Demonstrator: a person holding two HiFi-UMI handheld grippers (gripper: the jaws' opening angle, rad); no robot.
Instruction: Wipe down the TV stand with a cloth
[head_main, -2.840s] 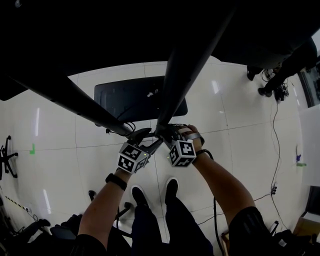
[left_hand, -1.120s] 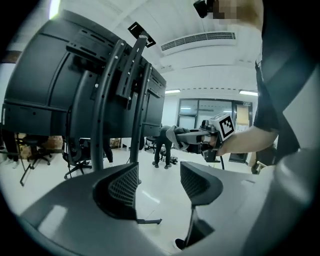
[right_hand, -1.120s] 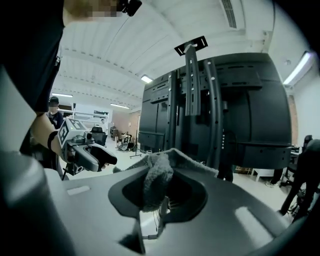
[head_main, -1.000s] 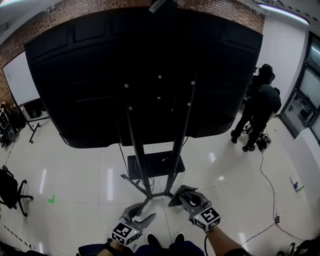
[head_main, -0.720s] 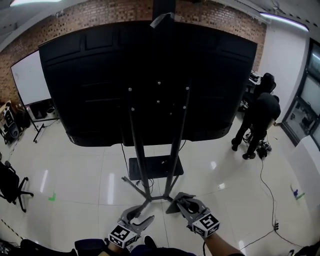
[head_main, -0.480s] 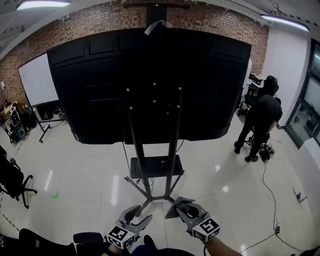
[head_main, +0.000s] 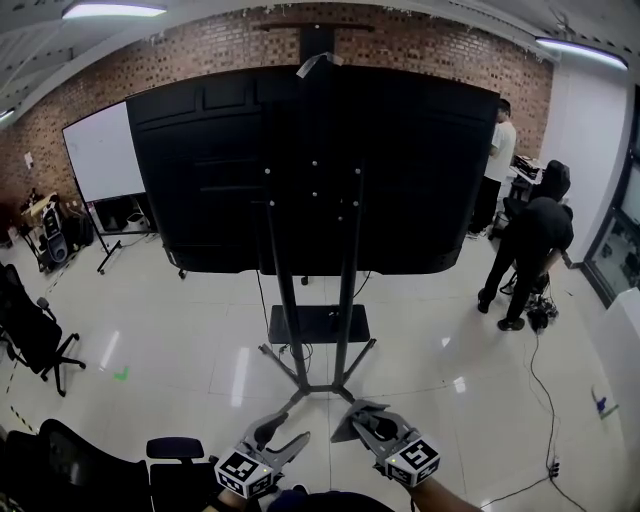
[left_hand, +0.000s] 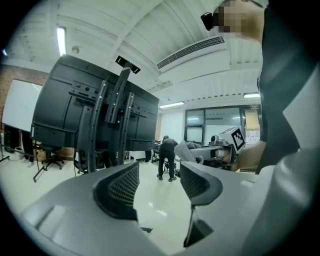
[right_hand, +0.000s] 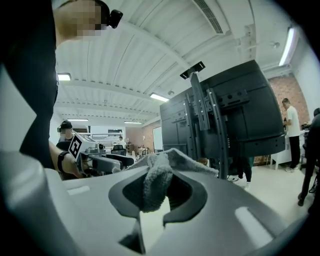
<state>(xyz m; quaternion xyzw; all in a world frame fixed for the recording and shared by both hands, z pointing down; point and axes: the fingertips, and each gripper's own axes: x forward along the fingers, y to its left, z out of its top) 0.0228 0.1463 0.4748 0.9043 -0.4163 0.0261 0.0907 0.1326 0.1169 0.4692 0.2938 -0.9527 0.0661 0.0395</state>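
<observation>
The TV stand (head_main: 315, 300) stands mid-floor: two dark uprights, a black shelf (head_main: 318, 324) low down and splayed feet, carrying a big black screen (head_main: 310, 170) seen from behind. Both grippers sit at the bottom of the head view, short of the stand's feet. My right gripper (head_main: 352, 412) is shut on a grey cloth (head_main: 348, 422), which bunches between the jaws in the right gripper view (right_hand: 157, 180). My left gripper (head_main: 288, 432) is open and holds nothing; its jaws stand apart in the left gripper view (left_hand: 159, 182). The stand (left_hand: 107, 115) rises to their left.
Two people (head_main: 530, 245) stand at the right by a cable (head_main: 540, 380) that trails over the white floor. A whiteboard (head_main: 100, 160) and a speaker (head_main: 52, 245) are at the back left, an office chair (head_main: 30, 335) at the left, another chair (head_main: 90, 470) near my feet.
The head view has lifted from close against the stand's uprights to a stance further back. Both grippers have come off the stand and now hang low in front, the cloth still held.
</observation>
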